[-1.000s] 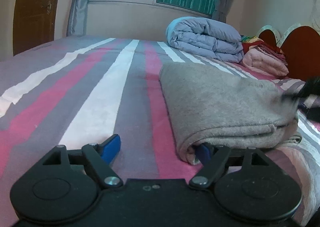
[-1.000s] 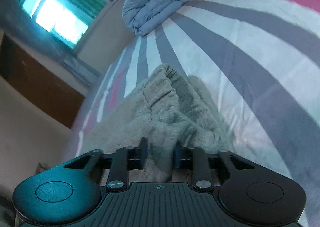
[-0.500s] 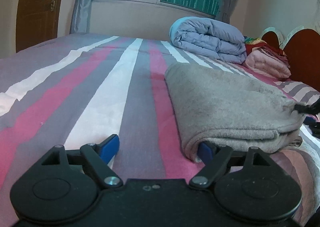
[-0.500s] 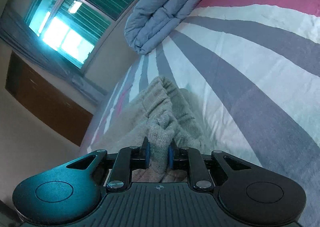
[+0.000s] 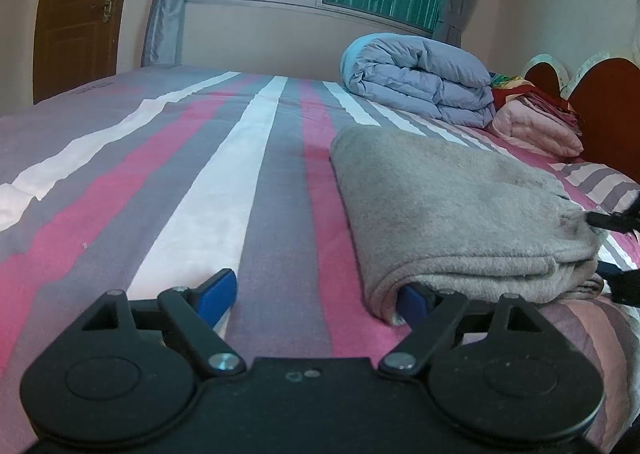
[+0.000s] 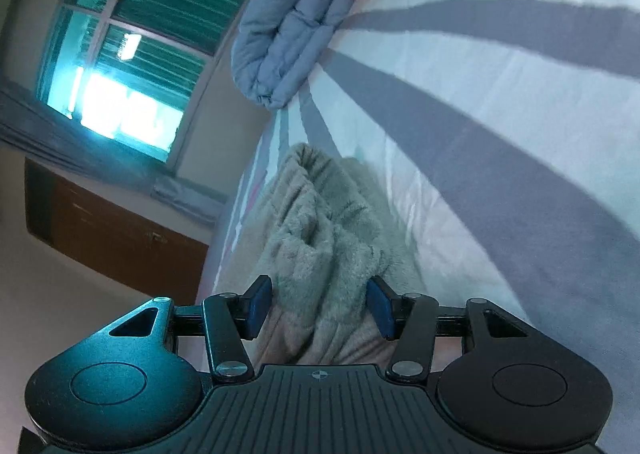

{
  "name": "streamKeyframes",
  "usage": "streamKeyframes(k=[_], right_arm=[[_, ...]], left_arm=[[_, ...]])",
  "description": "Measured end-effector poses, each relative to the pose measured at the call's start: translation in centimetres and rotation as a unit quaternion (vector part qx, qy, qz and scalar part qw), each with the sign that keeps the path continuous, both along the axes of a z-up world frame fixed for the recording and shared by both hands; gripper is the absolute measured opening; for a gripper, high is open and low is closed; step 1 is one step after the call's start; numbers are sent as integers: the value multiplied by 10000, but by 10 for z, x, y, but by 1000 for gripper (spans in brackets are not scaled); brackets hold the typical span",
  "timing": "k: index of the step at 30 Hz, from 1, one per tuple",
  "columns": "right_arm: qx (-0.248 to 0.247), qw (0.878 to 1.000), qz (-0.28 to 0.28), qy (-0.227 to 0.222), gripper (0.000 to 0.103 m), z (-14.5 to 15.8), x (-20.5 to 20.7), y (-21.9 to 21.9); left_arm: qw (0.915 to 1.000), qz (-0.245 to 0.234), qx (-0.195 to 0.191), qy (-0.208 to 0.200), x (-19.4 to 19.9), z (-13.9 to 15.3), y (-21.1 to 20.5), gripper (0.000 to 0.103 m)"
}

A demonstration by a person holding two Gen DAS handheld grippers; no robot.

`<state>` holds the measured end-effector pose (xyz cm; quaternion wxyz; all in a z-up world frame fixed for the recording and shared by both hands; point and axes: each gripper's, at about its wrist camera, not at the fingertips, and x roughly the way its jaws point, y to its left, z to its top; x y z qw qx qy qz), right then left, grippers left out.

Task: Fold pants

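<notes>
Striped bed (image 5: 200, 174): folded pants (image 5: 448, 206) right of wide-open left tool (image 5: 316, 300); right tool (image 6: 320, 306) just opening, fabric loose between pads.

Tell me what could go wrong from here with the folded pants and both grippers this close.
1. The left gripper is open, and one finger sits tucked under the fold of the pants. Pulling away could drag that fold open.
2. The right gripper has just been opening, with bunched fabric between its pads; the fleece may snag and lift as it backs out.
3. The edge by the right gripper looks rumpled, so the stack may end up untidy.
</notes>
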<state>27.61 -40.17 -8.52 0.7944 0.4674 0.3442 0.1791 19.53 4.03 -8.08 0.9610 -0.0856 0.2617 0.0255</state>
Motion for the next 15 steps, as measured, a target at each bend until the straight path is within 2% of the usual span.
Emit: streamKeyframes(k=[3,6,8,13,15], right_arm=[[-62,9999,35,135,52,-4,15,7],[-532,9981,298,123,52,11,21,23],[-755,9963,395,-85,40,23,22,30],[-119,9931,118,-1162,34,62,1,11],[-29,9920,-57,-1262,34,56,-7,4]], left_arm=[[10000,12,0,7,1,0,0,79],[10000,37,-1,17,2,-1,0,80],[10000,68,10,-35,0,1,0,79],[9990,63,79,-444,-12,8,-3,79],[9994,115,134,-309,-9,6,-4,79]])
